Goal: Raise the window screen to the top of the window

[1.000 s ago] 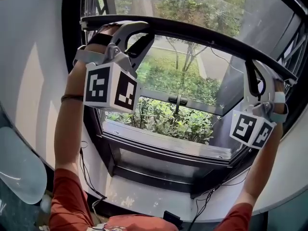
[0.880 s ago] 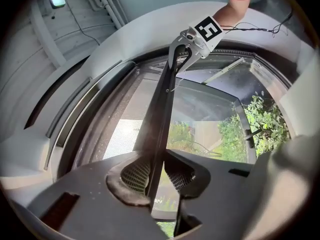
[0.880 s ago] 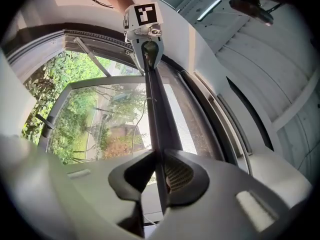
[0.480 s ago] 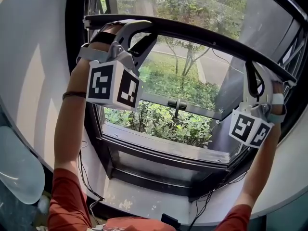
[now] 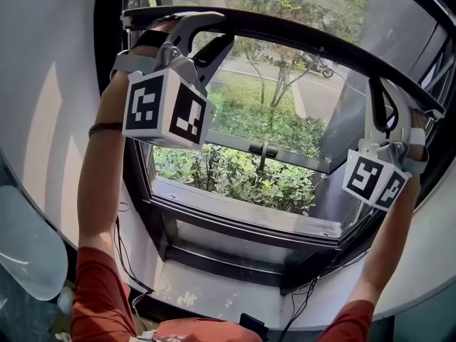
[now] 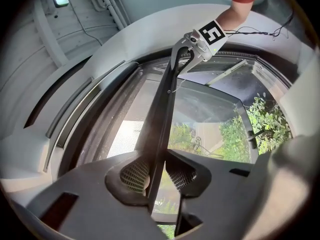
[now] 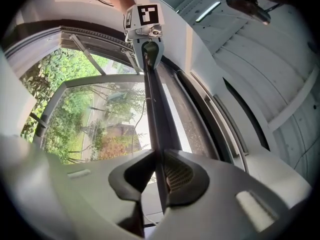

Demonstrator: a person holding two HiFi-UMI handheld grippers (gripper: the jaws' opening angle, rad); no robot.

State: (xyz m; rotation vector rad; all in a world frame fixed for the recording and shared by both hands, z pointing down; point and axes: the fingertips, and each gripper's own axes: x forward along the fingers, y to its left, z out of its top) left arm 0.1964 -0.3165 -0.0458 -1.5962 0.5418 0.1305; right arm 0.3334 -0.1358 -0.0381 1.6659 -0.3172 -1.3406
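The screen bar [image 5: 285, 40], the dark lower rail of the window screen [image 5: 285, 2], is positioned across the upper part of the window frame [image 5: 242, 225], well above the frame's sill. The mesh is seen only above the bar. Below the bar the frame's opening is uncovered, and shrubs [image 5: 242, 180] are visible outside the frame.

The left gripper [image 5: 210, 28] is applied to the bar near the frame's left upright. In the left gripper view the bar is seated between the jaws: one pad lies flat against it, while the other meets it at the tip only, with a thin gap lower down.

The right gripper [image 5: 381, 87] is clamped on the bar near the frame's right upright. In the right gripper view both pads are closed against the bar. Both grippers are pointed upward toward the frame's top.
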